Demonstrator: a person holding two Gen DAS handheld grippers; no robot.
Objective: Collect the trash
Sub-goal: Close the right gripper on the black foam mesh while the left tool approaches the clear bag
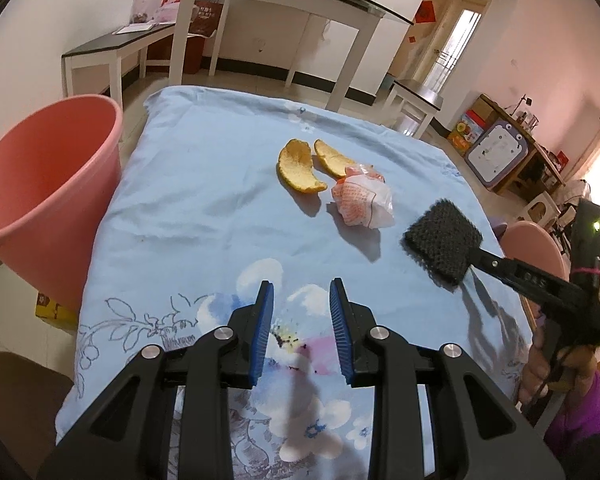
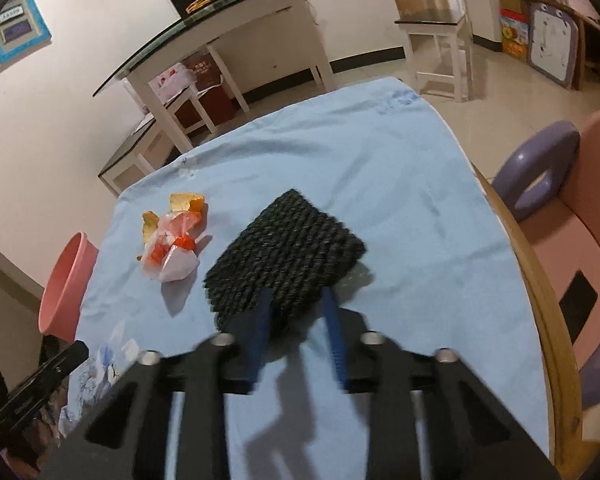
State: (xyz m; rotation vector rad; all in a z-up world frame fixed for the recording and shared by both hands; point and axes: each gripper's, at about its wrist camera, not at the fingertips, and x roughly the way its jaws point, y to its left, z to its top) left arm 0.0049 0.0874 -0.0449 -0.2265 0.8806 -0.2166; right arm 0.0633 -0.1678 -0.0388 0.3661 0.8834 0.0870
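- A dark knitted pad (image 2: 284, 248), ropey and square-ish, is being pinched at its near edge by the right gripper (image 2: 298, 312), mid-frame.
- The left gripper (image 1: 302, 332) is being held with fingers spread, nothing between them.
- Two orange peels (image 1: 300, 164) and a crumpled plastic wrapper (image 1: 362, 200) are lying mid-frame on the blue cloth (image 1: 188, 208).
- A pink bucket (image 1: 40, 188) is sitting at the left edge.

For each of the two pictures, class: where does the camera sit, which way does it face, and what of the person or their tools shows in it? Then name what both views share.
Left wrist: sits behind the left gripper, facing down across the blue cloth; the right gripper's arm and a hand show.
Right wrist: sits behind the right gripper, which grips the black knitted pad; no hand is seen.
Shared: pad, peels, plastic wrapper, pink bin.
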